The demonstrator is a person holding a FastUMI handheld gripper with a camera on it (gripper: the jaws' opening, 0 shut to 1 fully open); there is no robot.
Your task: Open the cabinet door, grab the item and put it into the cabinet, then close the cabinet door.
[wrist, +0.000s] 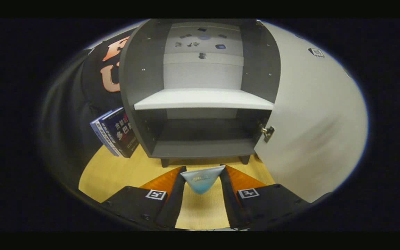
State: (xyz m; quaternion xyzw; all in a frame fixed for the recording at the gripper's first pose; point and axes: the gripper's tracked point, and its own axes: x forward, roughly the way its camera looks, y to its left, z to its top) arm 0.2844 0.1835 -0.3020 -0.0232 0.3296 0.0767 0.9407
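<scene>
Between tool (202, 173) fingers, half-hidden packet (202, 180).

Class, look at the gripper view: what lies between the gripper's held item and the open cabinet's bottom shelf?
In the gripper view, only bare wooden tabletop separates the pale blue item, clamped in the gripper, from the cabinet's bottom shelf.

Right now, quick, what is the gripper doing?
Gripper: fingers shut on the light blue item, held in front of the open cabinet.
</scene>
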